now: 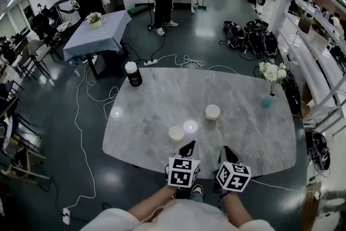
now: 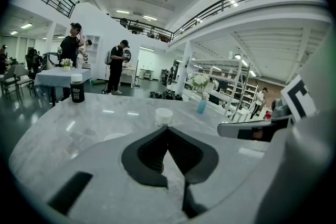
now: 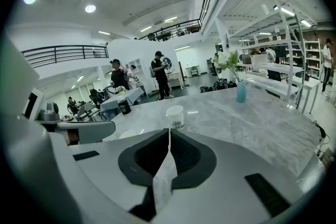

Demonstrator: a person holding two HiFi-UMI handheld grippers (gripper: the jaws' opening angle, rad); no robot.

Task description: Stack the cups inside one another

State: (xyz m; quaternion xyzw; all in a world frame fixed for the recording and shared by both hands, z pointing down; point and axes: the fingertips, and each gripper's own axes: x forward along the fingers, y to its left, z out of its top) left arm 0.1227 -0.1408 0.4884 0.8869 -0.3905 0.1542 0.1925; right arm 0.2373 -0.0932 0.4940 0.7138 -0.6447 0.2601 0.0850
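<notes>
Hovering over the near edge of the tabletop (image 1: 162, 97) with bare marble open ahead, left tongs (image 1: 188, 147) and right tongs (image 1: 226, 152) both pinched together, empty; nearer cup (image 1: 176, 133) upright just ahead-left of left tongs, farther cup (image 1: 212, 112) apart beyond right tongs; print on a cup's side shows only in right gripper view.

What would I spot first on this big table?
Two white cups on the grey marble table: the near cup just ahead of the left gripper, the far cup beyond. White flowers in a blue vase stand at the table's right edge, a black canister at its far left.
</notes>
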